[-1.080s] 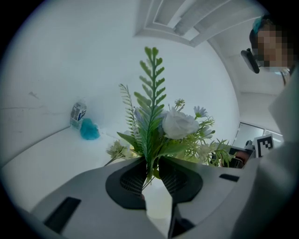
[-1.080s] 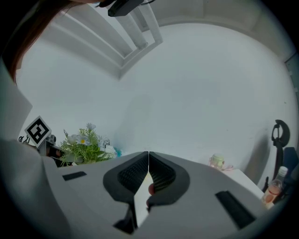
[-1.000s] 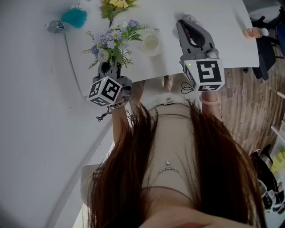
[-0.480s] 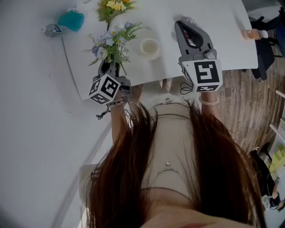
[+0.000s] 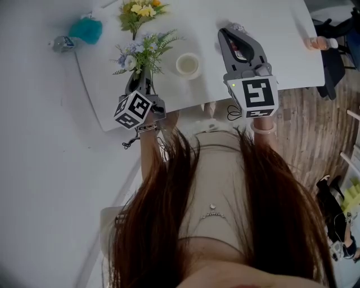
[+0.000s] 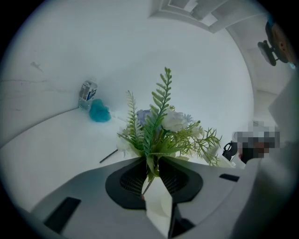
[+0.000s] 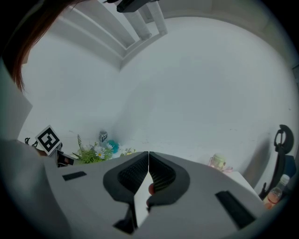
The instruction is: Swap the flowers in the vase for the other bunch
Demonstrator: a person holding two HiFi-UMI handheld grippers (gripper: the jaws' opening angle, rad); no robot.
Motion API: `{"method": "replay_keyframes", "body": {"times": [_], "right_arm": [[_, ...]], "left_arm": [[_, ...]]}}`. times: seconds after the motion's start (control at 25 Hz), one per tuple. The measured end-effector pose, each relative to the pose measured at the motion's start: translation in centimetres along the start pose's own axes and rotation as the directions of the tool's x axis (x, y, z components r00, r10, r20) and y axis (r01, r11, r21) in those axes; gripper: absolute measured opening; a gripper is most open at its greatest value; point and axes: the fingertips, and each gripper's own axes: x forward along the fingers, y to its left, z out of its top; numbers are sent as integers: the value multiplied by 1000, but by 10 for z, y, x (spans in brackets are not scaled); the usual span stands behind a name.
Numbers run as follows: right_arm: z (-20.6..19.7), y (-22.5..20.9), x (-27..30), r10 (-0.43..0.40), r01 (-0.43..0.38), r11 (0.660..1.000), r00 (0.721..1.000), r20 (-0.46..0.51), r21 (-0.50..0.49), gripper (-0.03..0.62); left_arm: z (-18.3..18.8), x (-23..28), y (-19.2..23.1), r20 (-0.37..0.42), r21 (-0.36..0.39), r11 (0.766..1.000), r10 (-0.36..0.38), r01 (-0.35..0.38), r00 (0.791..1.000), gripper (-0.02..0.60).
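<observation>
left gripper [image 6: 152, 163] clamps blue-white bunch [image 6: 163, 126] stems; right gripper [image 7: 148, 156] closed, empty. vase [image 5: 188, 64] looks vacant; next, likely: park it, fetch yellow bunch [image 5: 138, 11].

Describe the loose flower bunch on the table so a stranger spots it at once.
On the white table, look at the far edge, beyond the white round vase and right of the teal fluffy object. That leafy bunch has yellow blooms, unlike the pale blue-and-white bunch held by the left gripper.
</observation>
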Motion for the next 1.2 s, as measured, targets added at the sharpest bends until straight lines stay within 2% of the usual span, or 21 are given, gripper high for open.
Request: {"method": "replay_keyframes", "body": {"times": [0.64, 1.2], "right_arm": [[-9, -11, 5, -30, 30, 1000, 999, -28, 7, 28], [-16, -14, 3, -45, 45, 999, 998, -43, 14, 28]], "left_arm": [[-24, 27, 28, -100, -20, 996, 83, -85, 992, 87], [-44, 42, 41, -174, -4, 993, 117, -120, 978, 94]]}}
